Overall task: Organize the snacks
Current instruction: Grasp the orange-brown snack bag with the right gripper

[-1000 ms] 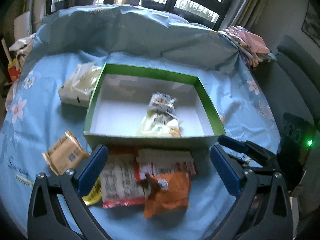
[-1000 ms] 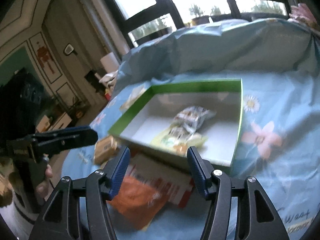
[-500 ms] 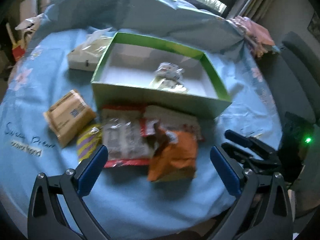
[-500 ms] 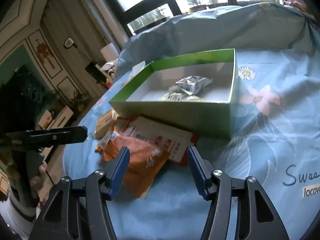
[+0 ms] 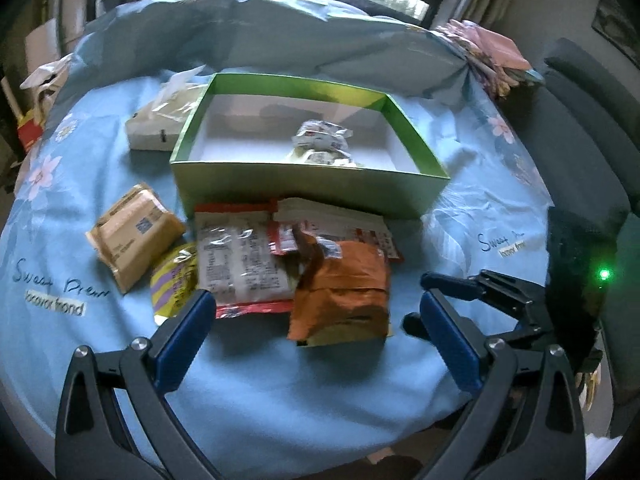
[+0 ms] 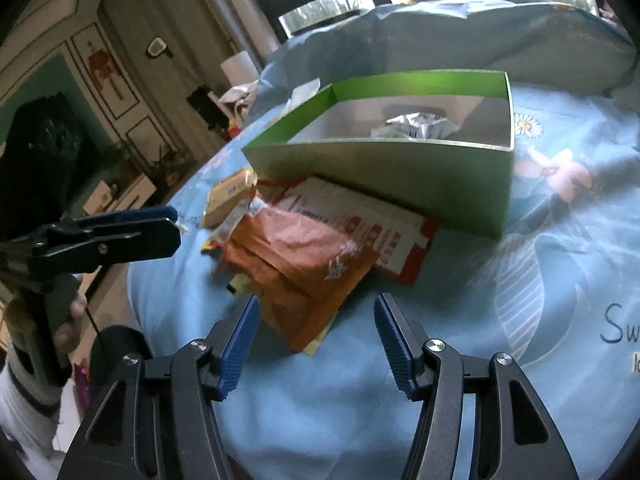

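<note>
A green box holds a silver packet and a pale one. In front of it lies a pile of snacks: an orange bag, a red-edged clear pack, a red-and-white carton, a tan packet and a yellow-purple packet. My left gripper is open and empty, just short of the pile. My right gripper is open and empty at the orange bag's near corner; it also shows in the left wrist view.
A round table under a blue flowered cloth carries everything. A tissue box stands left of the green box. Folded cloths lie at the far right. A grey chair stands to the right.
Both grippers have pulled back from above the box and dropped low toward the pile. The orange bag now lies nearer my right gripper. Both stay open.
</note>
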A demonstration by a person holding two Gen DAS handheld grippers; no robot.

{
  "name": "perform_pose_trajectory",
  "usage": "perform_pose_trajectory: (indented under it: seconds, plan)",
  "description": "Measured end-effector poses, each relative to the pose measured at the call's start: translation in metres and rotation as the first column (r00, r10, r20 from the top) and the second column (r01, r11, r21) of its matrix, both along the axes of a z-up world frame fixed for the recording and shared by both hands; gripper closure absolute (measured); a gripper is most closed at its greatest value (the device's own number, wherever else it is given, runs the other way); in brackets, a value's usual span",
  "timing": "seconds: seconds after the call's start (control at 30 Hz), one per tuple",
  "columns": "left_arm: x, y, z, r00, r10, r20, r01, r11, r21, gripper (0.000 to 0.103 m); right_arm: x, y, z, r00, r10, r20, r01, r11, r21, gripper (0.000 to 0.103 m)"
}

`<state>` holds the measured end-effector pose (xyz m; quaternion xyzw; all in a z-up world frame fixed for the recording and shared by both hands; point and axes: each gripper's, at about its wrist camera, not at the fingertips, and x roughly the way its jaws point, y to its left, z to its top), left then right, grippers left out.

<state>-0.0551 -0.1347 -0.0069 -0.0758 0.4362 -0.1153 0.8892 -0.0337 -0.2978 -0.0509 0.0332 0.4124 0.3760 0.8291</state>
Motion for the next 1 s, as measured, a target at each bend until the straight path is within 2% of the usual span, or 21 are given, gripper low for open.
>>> perform_pose_trajectory:
  seconds: [0.1, 0.3, 0.47, 0.63, 0.7, 0.87, 1.0]
  plan:
    - [0.004, -0.007, -0.006, 1.0, -0.019, 0.002, 0.019, 1.0, 0.013, 0.003, -0.001, 0.004, -0.003, 1.0, 0.006, -0.005, -0.006, 1.0, -0.007, 0.043]
    - [0.011, -0.018, -0.015, 0.998, -0.065, -0.017, 0.065, 0.998, 0.008, 0.019, 0.001, 0.01, -0.013, 0.999, 0.022, -0.033, -0.023, 0.999, -0.027, 0.043]
    - [0.016, -0.022, -0.019, 0.997, -0.078, -0.023, 0.079, 0.997, 0.011, 0.026, 0.002, 0.012, -0.016, 0.999, 0.027, -0.041, -0.028, 0.999, -0.018, 0.043]
    - [0.022, -0.025, -0.024, 0.996, -0.086, -0.034, 0.087, 0.996, 0.01, 0.039, 0.006, 0.013, -0.019, 0.998, 0.022, -0.063, -0.022, 1.0, 0.008, 0.043]
    - [0.023, -0.024, -0.026, 0.996, -0.082, -0.039, 0.083, 0.997, 0.006, 0.049, 0.007, 0.013, -0.02, 0.998, 0.021, -0.067, -0.02, 1.0, 0.014, 0.043]
    - [0.026, -0.022, -0.028, 0.996, -0.076, -0.045, 0.076, 0.997, -0.007, 0.049, 0.007, 0.013, -0.021, 0.998, 0.014, -0.068, -0.012, 1.0, 0.024, 0.043]
    - [0.027, -0.019, -0.03, 0.995, -0.081, -0.05, 0.08, 0.996, -0.028, 0.052, 0.006, 0.015, -0.02, 0.999, -0.001, -0.048, 0.001, 1.0, -0.004, 0.053]
